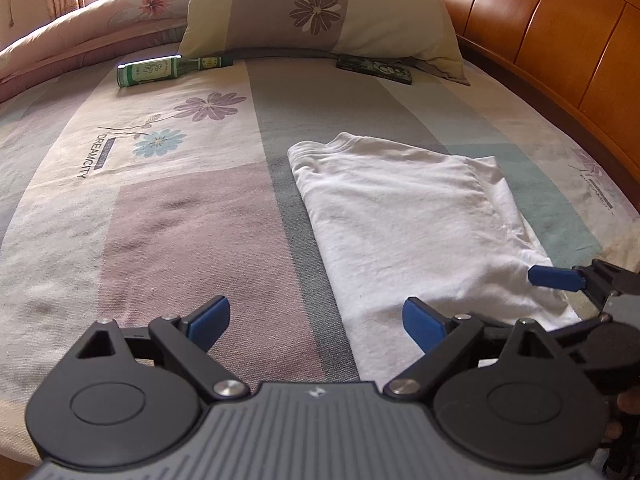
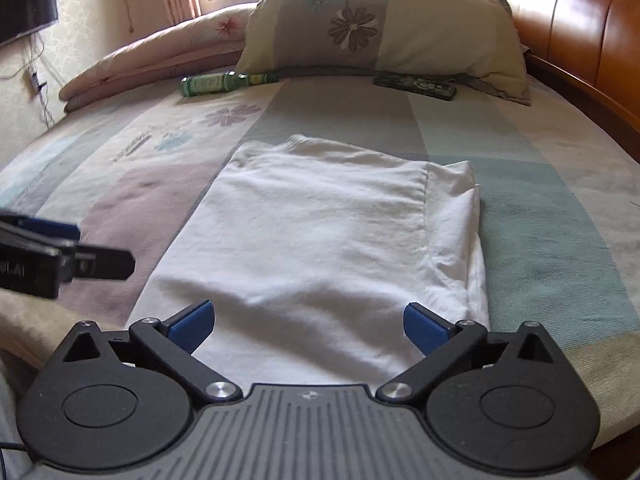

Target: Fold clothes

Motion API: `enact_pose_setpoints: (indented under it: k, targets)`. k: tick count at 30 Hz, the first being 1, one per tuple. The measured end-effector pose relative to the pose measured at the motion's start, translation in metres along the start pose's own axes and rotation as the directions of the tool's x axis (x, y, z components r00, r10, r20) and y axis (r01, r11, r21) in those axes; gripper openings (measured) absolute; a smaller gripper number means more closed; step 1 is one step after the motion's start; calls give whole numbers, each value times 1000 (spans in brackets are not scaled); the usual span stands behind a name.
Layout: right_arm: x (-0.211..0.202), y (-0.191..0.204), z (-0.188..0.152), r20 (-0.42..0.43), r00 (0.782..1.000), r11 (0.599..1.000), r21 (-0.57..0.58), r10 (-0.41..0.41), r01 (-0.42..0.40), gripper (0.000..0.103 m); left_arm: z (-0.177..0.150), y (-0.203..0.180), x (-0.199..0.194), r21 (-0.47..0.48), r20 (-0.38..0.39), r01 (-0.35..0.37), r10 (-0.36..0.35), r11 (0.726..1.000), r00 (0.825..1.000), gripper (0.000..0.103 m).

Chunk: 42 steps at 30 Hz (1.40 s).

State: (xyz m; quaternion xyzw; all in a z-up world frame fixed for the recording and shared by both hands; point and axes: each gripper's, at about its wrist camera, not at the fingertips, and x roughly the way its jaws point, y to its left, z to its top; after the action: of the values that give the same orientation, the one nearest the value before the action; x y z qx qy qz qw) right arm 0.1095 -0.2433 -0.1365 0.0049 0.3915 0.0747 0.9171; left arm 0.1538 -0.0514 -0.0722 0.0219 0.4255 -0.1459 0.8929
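Note:
A white garment [image 1: 412, 228] lies folded into a long strip on the patterned bedsheet [image 1: 180, 220]; it also shows in the right wrist view [image 2: 320, 232]. My left gripper [image 1: 316, 322] is open and empty, low over the sheet at the garment's near left corner. My right gripper [image 2: 310, 326] is open and empty over the garment's near edge. A blue pad of the right gripper's fingers [image 1: 554, 278] shows at the garment's right side. The left gripper's fingers [image 2: 52, 254] show at the left of the right wrist view.
A floral pillow [image 1: 320, 4] leans on the wooden headboard [image 1: 560, 28]. A green glass bottle [image 1: 160, 70] and a dark flat case [image 1: 374, 68] lie in front of the pillow. A folded quilt [image 2: 160, 52] lies at the far left.

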Motion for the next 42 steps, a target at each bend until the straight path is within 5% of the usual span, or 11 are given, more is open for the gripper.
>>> enact_pose_setpoints:
  k: [3,13,19,24,31,35,42]
  targets:
    - [-1,7,-15,-48,998,998,-44,-43,41,103,-2,-3,-4,9,2,4,-4,1000,1000,93]
    - [-22,24,-18,-8,1000,994,-107,-19,18,103,-4,-6,-18,14,25,7,-8,1000,1000,93]
    - [-34,47,-6,90,982,977,-147,168,-154,103,-4,9,-32,-28,50,-26,28,999,998,93]
    - [-15,70,-12,-28,943,929,-162,333,-333,103,-7,23,-39,-61,61,-36,40,997,997,93]
    - [-23,94,-7,-30,923,900,-213,384,-381,103,-8,35,-41,-88,61,-47,52,995,997,93]
    - [-8,97,-11,-137,930,912,-191,341,-362,103,-10,39,-45,-99,67,-25,32,995,997,93]
    - [-28,35,1,-28,971,971,-28,237,-238,103,-6,35,-40,-105,60,-1,7,994,998,93]
